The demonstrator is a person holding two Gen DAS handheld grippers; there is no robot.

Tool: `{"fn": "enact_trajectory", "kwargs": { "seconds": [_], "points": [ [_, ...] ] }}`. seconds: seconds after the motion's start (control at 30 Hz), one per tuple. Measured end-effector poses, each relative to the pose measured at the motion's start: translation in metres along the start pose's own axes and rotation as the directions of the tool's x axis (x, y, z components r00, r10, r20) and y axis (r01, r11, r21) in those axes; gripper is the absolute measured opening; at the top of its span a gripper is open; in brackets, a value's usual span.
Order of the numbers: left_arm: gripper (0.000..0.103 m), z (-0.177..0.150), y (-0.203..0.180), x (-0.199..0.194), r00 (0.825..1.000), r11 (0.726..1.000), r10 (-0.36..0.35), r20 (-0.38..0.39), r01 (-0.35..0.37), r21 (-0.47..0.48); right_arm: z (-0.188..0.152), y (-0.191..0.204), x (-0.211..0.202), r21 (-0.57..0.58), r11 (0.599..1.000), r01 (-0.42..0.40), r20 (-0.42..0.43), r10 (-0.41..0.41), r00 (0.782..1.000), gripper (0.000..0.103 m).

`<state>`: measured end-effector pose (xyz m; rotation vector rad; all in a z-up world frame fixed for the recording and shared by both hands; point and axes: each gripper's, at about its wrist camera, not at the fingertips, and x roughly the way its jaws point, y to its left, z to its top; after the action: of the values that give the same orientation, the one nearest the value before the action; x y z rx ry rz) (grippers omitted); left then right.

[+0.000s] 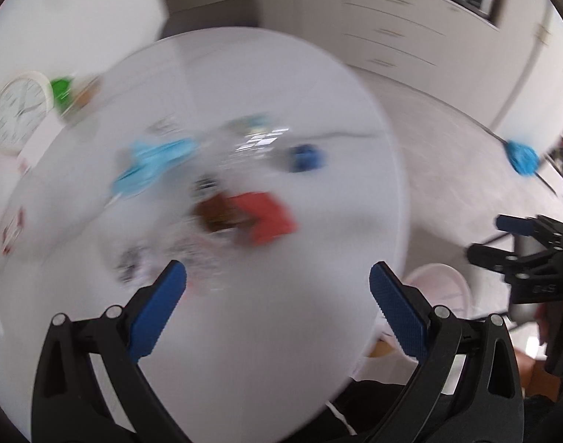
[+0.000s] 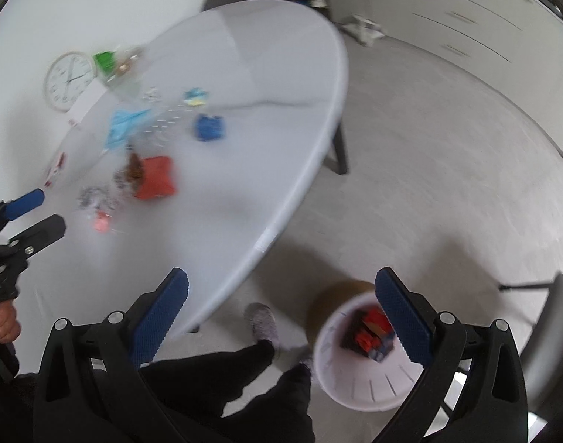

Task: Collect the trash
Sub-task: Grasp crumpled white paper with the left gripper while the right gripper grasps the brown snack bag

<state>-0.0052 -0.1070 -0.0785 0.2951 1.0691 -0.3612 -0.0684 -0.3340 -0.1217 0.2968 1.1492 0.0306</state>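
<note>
Trash lies on a round white table (image 1: 281, 332) (image 2: 266, 118): a red wrapper (image 1: 266, 217) (image 2: 156, 177), a brown piece (image 1: 215, 214), a light blue face mask (image 1: 152, 164) (image 2: 124, 125), a blue crumpled piece (image 1: 303, 158) (image 2: 208, 127), and a clear plastic wrapper (image 1: 252, 144). My left gripper (image 1: 277, 310) is open and empty above the table's near side; it also shows in the right wrist view (image 2: 37, 214). My right gripper (image 2: 281, 313) is open and empty above the floor beside a white trash bin (image 2: 359, 380) with red and dark trash inside. The right gripper also shows in the left wrist view (image 1: 503, 240).
A white wall clock (image 1: 19, 109) (image 2: 69, 81) and a green object (image 2: 105, 61) sit at the table's far left. The bin's rim (image 1: 444, 288) shows past the table edge. The person's dark-clad legs (image 2: 244, 380) stand by the bin. Cabinets line the far wall.
</note>
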Motion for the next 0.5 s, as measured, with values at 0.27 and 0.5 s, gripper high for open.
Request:
{"fn": "enact_trajectory", "kwargs": {
  "seconds": [0.27,0.5],
  "points": [
    [0.095,-0.009,0.104,0.036,0.991,0.983,0.129,-0.034,-0.132,-0.125,0.037,0.074,0.022,-0.085,0.995,-0.060,-0.011,0.060,0.998,0.100],
    [0.090,-0.008,0.152,0.090,0.985,0.976,0.139,-0.101,-0.154,-0.152,0.052,0.115,0.043,-0.099,0.992,-0.077,-0.039,0.073,0.997,0.100]
  ]
}}
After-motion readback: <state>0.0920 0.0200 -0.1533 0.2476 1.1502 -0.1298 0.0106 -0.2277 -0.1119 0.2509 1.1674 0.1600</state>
